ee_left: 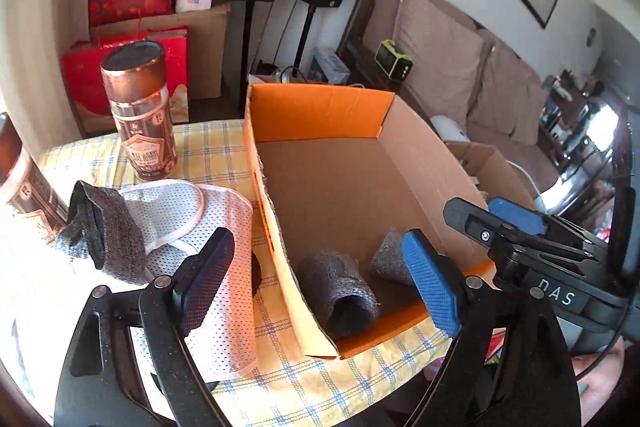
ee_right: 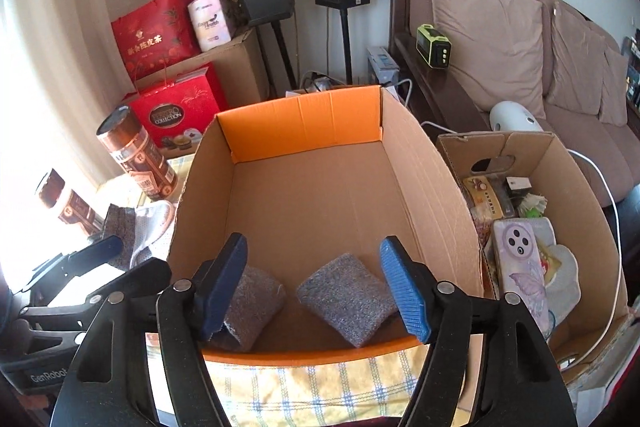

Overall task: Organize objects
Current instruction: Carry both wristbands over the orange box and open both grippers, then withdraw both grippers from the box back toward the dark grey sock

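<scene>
Our left gripper [ee_left: 320, 275] and right gripper [ee_right: 314, 287] both stand released over the cardboard box [ee_right: 420, 163], where 2 grey foam sleeves [ee_right: 348, 301] lie, so we judge the next move is fetching the third foam sleeve [ee_left: 104, 231] beside the box.

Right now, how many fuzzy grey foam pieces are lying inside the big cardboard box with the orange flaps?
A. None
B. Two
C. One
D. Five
B. Two grey foam pieces lie side by side on the floor of the cardboard box, near its front edge; the rest of the box floor is bare.
</scene>
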Available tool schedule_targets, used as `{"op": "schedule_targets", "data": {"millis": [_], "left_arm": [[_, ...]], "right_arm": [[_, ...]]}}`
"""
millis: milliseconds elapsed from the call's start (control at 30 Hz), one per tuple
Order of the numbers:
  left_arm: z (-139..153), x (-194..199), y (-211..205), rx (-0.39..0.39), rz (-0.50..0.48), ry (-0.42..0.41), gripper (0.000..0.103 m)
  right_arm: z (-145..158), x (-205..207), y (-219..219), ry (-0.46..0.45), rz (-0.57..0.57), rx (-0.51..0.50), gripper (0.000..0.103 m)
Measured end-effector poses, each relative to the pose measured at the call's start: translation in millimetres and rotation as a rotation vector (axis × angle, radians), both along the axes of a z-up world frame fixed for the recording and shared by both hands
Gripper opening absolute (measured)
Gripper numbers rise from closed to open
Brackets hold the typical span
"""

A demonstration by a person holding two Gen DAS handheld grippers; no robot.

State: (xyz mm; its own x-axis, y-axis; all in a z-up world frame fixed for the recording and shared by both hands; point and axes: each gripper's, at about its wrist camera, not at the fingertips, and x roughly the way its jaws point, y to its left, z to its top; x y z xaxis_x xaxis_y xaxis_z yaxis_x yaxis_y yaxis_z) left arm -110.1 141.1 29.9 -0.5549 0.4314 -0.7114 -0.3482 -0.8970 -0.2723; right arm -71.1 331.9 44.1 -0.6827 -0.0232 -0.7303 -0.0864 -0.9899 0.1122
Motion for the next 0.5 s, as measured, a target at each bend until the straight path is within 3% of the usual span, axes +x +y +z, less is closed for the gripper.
{"op": "schedule_targets", "data": {"millis": [167, 233, 500], "left_arm": [[5.6, 9.2, -16.2, -0.053, 0.032, 0.053, 0.088], [6.5, 13.7, -23.4, -0.065, 0.052, 0.067, 0.100], [1.3, 19.3, -60.7, -0.089, 0.128, 0.053, 0.103]], "right_arm": [[3.7, 5.1, -13.3, 0.018, 0.034, -0.007, 0.081], [4.5, 7.1, -19.6, 0.022, 0.052, -0.012, 0.083], [2.4, 10.6, -50.2, 0.029, 0.118, 0.007, 0.088]]}}
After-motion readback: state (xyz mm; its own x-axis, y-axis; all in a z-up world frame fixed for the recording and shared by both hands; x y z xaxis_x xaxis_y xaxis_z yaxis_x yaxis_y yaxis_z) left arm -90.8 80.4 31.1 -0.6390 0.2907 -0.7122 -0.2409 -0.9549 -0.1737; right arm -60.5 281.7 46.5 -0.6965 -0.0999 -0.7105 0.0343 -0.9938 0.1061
